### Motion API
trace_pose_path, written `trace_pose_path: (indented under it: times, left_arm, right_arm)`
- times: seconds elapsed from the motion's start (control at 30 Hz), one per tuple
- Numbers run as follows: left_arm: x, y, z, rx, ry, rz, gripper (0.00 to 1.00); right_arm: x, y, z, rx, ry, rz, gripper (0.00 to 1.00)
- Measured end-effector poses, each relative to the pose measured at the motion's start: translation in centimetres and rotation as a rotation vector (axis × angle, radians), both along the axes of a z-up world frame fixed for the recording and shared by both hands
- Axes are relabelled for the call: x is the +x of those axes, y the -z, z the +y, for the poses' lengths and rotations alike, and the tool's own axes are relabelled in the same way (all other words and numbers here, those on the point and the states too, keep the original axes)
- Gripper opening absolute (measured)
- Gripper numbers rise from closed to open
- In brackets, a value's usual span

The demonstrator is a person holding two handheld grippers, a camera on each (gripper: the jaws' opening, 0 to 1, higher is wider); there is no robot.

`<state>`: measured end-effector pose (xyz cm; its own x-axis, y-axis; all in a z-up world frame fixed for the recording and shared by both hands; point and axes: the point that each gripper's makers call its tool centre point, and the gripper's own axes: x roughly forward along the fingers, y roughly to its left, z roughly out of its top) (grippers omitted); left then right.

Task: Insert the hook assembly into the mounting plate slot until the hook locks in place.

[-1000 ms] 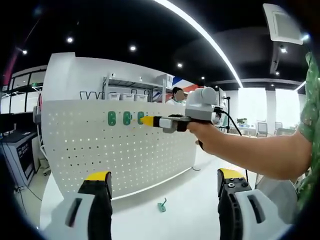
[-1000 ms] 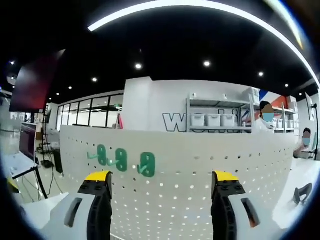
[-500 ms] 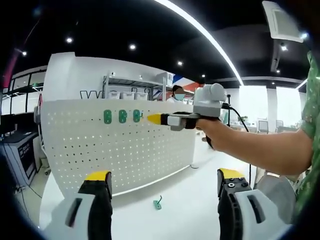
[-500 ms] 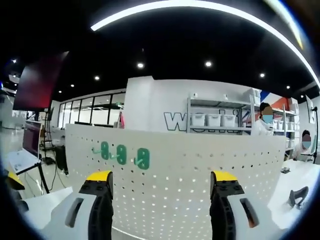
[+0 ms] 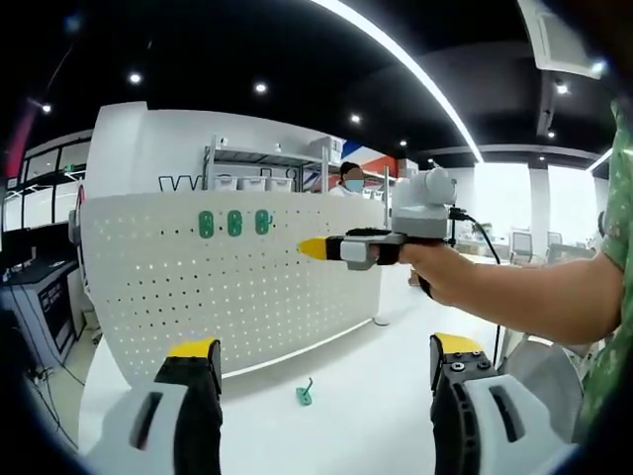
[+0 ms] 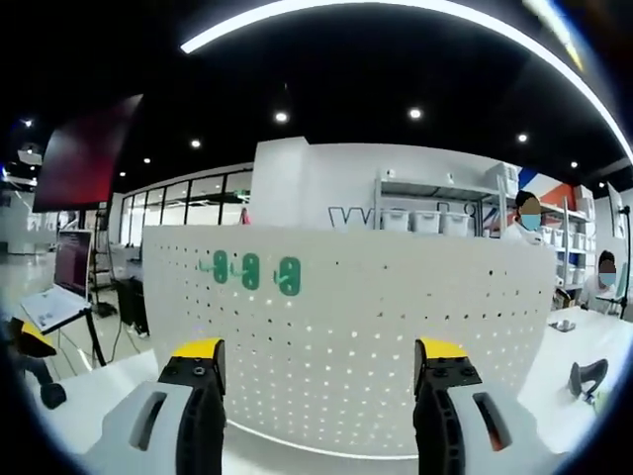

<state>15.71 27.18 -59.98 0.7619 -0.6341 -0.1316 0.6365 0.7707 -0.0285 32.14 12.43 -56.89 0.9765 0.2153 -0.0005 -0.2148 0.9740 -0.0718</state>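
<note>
Green patterned sleeve (image 5: 618,247), white hand-held gripper (image 5: 321,416) with black jaws, yellow tips

The left tongs (image 5: 323,396) stood open above the white counter (image 5: 376,396). Three green hooks (image 5: 234,223) sat on the pegboard (image 5: 227,287); another hook (image 5: 304,393) lay on the counter. The right tongs (image 5: 318,247) pointed at the pegboard.

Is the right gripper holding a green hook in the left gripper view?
No. The right gripper carries nothing; one green hook lies on the white table.
</note>
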Motion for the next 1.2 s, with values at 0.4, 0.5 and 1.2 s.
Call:
trace_pose_path:
  times: [0.4,0.5,1.2]
  left_arm:
    - [-1.4,0.5,0.1,0.015,-0.017,0.011,0.89]
    - [-1.9,0.8,0.1,0.018,-0.023,0.015,0.89]
    - [-2.3,0.3,1.7,0.013,-0.085,-0.004,0.89]
  right_arm:
    - [-1.3,5.9,2.4,0.008,-0.058,0.140,0.78]
    - [-1.6,7.0,2.8,0.008,-0.068,0.162,0.77]
    - [-2.6,13.4,6.2,0.024,-0.146,0.330,0.75]
